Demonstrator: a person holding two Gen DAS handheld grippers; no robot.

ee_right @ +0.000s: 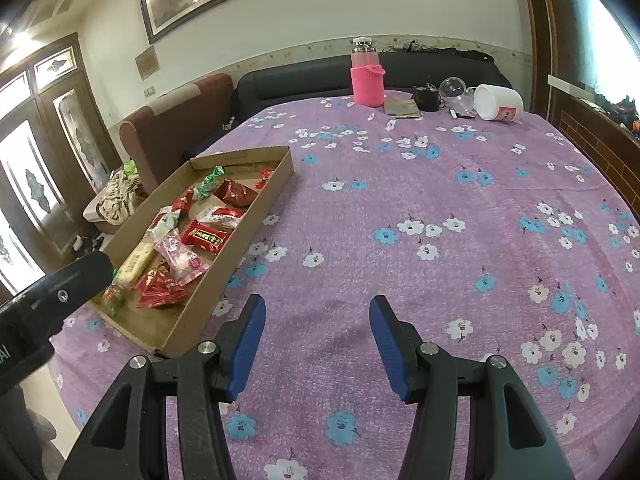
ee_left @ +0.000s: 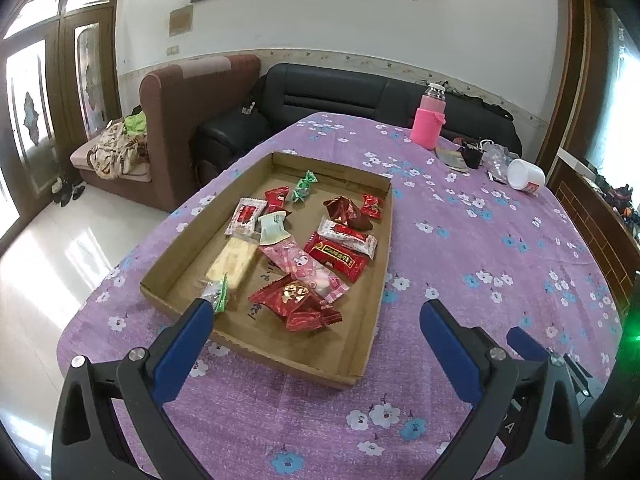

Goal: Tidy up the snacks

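The left gripper (ee_left: 316, 312) stood with its blue-padded jaws spread wide and holding nothing, poised over the near end of the shallow brown cardboard tray (ee_left: 362, 354). Between and just ahead of those jaws lay a crinkled red foil snack packet with gold print (ee_left: 290, 294), and a small green-and-clear wrapped candy (ee_left: 216, 292) sat right beside the left-hand fingertip (ee_left: 202, 312). Further ahead lay a pink translucent packet (ee_left: 306, 268), a pale yellow wafer bar (ee_left: 232, 260), a dark red rectangular bar (ee_left: 336, 258) and more red and green sweets, all inside the tray.

The right gripper (ee_right: 318, 314) was likewise parted and empty, hovering above bare purple flowered tablecloth (ee_right: 400, 184). The tray (ee_right: 224, 260) lay off to the left of its jaws, just beside the left-hand pad. Far ahead of them stood a bottle in a pink knitted sleeve (ee_right: 367, 80), with a tipped white plastic tub (ee_right: 499, 103) to its right.
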